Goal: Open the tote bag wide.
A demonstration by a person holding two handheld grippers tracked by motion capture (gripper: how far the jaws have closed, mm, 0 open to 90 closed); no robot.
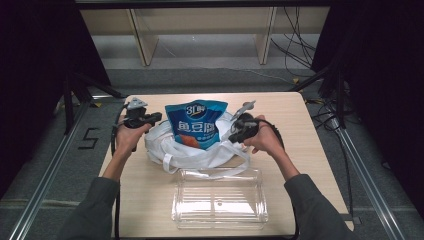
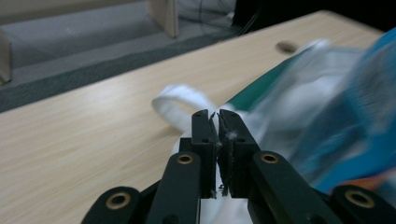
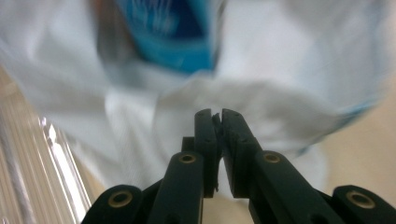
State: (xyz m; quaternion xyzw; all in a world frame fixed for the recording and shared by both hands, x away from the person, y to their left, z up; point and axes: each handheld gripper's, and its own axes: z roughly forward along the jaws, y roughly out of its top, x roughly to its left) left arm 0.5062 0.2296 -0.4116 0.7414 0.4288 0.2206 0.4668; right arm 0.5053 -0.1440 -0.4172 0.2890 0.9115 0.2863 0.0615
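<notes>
On the light wood surface (image 1: 310,150), beyond the clear plastic box (image 1: 219,198): one white cloth bag (image 1: 200,150), soft and crumpled, lying slumped with its mouth towards the far edge. Long white strap handles, one looped flat on the wood just beyond the box. A dark green band runs along one edge of the cloth, seen in the left gripper view.

Standing in the bag's mouth: one blue snack pouch (image 1: 196,123), glossy, with large white characters on the front and an orange patch low down; its top rises above the cloth.

Left hand-held gripper (image 2: 214,114): at the bag's left side, jaws closed together with a thin fold of white cloth and a few loose fibres pinched between the pads.

Right hand-held gripper (image 3: 216,113): at the bag's right side, close against the cloth, jaws drawn nearly together; the blurred right gripper view does not settle whether cloth is caught between them.

Clear plastic box: rectangular, transparent, ribbed walls, set just on the person's side of the bag, nearly touching the looped strap.
</notes>
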